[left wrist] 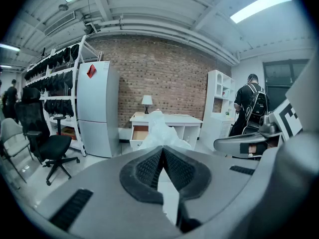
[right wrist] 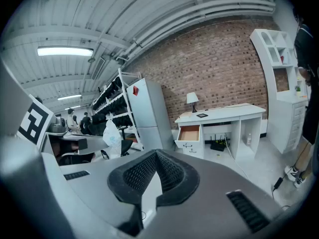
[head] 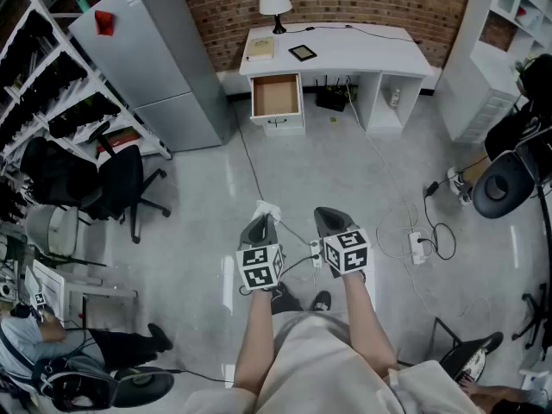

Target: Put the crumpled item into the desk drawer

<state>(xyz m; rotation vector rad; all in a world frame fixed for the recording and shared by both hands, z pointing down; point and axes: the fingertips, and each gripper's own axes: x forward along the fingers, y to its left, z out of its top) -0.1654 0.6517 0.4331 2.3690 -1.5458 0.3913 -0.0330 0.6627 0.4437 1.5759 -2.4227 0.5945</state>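
My left gripper [head: 259, 225] is shut on a crumpled white item [head: 266, 208], which sticks out past the closed pads [left wrist: 149, 166] as a pale wad [left wrist: 160, 131]. My right gripper [head: 329, 222] is beside it, shut with nothing between its pads [right wrist: 167, 171]; from there the crumpled item [right wrist: 111, 133] shows at the left. Far ahead stands a white desk [head: 362, 46] against the brick wall, with its drawer [head: 276, 96] pulled open and bare wood inside. The same desk [left wrist: 172, 119] and open drawer [left wrist: 140, 133] lie straight ahead in the left gripper view, and the drawer [right wrist: 189, 133] shows in the right one too.
A grey cabinet [head: 155, 54] stands left of the desk, a black office chair [head: 116, 179] and shelving [head: 52, 84] further left. A lamp [head: 275, 3], a book [head: 260, 47] and a tablet [head: 302, 53] lie on the desk. Cables and a power strip [head: 418, 247] trail on the floor at right. People sit nearby.
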